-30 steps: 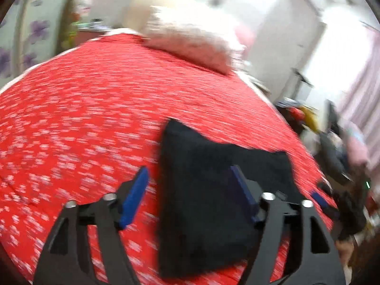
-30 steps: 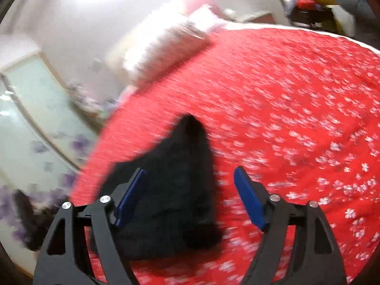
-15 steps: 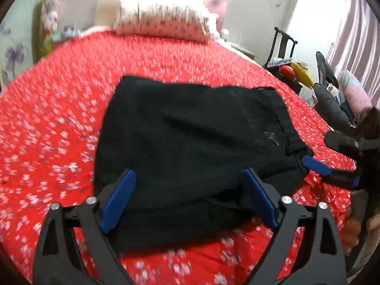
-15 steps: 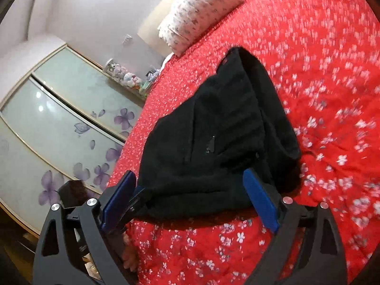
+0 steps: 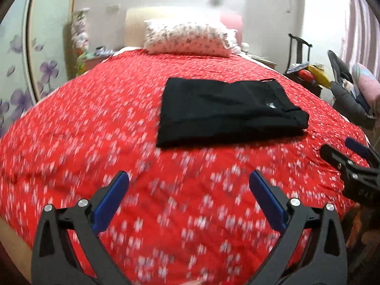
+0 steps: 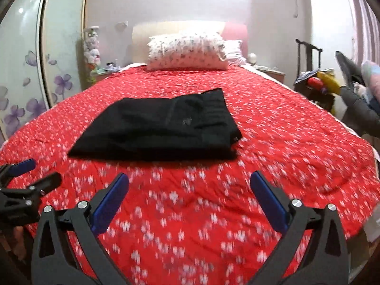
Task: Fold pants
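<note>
The black pants (image 5: 228, 109) lie folded into a flat rectangle on the red flowered bedspread (image 5: 95, 123), also in the right wrist view (image 6: 161, 128). My left gripper (image 5: 188, 199) is open and empty, held above the bedspread short of the pants. My right gripper (image 6: 190, 200) is open and empty, also short of the pants. The right gripper shows at the right edge of the left wrist view (image 5: 349, 159); the left gripper shows at the left edge of the right wrist view (image 6: 26, 178).
A flowered pillow (image 6: 187, 52) lies at the headboard. A wardrobe with purple flower panels (image 6: 26, 66) stands left. A chair with clothes and clutter (image 6: 344, 90) stands right of the bed. A nightstand (image 6: 270, 72) is beside the pillow.
Both grippers have pulled back from the pants toward the foot of the bed. The pants now lie free, flat and folded, farther away in both views.
</note>
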Motion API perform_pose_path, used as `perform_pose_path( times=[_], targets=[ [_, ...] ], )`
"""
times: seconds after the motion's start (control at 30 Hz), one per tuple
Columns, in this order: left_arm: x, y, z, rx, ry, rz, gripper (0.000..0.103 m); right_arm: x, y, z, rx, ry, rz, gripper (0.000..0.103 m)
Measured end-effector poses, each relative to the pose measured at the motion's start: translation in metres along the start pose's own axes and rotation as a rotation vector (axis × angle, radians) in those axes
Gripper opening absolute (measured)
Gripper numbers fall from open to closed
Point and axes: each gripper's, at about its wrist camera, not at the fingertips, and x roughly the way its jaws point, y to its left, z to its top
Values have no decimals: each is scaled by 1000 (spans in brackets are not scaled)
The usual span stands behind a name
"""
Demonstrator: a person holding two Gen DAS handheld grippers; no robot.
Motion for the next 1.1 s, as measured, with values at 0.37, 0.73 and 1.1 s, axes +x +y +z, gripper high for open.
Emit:
perform_pose_path(
  times=[0.37,0.73,1.1],
  targets=[
    [-6,0,-19,55,-4,88,101,-7,8,-19,14,-5,-106,102],
    [-1,-14,-23,128,-4,117,101,-2,23,-28,-32,20,-94,102],
    [5,-17,-25,140,28,89,101,2,31,-31,-45,45,-92,102]
  ],
)
